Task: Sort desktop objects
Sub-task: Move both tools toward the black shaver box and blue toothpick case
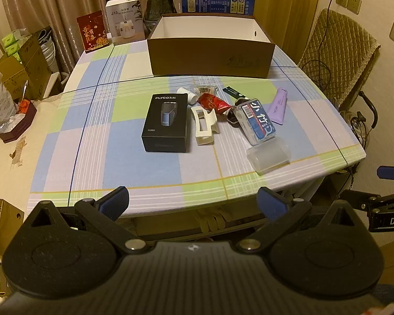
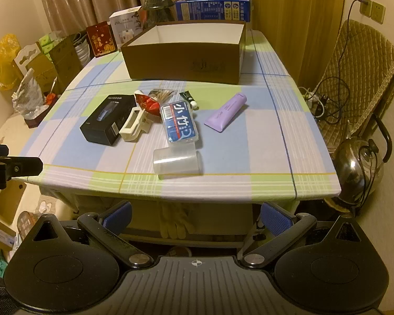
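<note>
On the checked tablecloth lies a cluster of objects: a black shaver box [image 1: 166, 123] [image 2: 109, 120], a cream hair claw [image 1: 203, 126] [image 2: 134, 125], a red packet [image 1: 213, 103] [image 2: 148, 102], a clear box with a blue label [image 1: 257, 121] [image 2: 180, 123], a clear plastic cup [image 1: 268, 155] [image 2: 177, 161] on its side and a purple tube [image 1: 278, 106] [image 2: 227, 112]. Behind them stands an open brown cardboard box [image 1: 210, 57] [image 2: 182, 63], white inside. My left gripper [image 1: 194, 204] and right gripper [image 2: 196, 216] both hang open before the table's near edge, nothing between their fingers.
Cartons [image 1: 218, 0], a white box [image 1: 124, 22] and a red card [image 1: 94, 31] line the table's back. A quilted chair [image 2: 359, 78] with cables and a metal kettle [image 2: 359, 170] stand to the right. Cardboard boxes [image 2: 52, 63] and bags crowd the left side.
</note>
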Demonstrator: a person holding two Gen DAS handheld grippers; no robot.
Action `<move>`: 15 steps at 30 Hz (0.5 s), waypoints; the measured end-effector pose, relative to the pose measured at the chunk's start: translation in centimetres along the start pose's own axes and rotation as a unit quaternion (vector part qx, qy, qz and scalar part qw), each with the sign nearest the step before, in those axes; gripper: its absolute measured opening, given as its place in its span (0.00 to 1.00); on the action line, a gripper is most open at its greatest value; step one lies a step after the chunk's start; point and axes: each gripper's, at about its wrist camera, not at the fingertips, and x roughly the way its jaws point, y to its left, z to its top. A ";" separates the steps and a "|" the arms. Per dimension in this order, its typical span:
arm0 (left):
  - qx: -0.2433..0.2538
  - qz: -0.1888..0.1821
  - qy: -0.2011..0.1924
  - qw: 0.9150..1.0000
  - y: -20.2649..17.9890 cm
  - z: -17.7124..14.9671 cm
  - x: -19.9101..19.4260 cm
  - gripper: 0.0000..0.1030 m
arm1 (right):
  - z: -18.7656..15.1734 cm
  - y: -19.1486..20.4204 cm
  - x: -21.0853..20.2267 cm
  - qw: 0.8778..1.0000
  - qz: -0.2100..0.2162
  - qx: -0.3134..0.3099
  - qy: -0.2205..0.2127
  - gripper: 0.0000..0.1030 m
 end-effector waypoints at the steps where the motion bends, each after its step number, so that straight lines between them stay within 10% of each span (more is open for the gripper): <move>1: 0.000 0.000 0.000 1.000 -0.1 0.0 0.0 0.99 | 0.0 0.0 0.0 1.000 0.000 0.000 0.000 0.98; 15: 0.007 -0.010 0.002 1.000 0.1 -0.1 0.1 0.99 | -0.2 0.1 -0.2 1.000 -0.004 0.004 0.000 0.98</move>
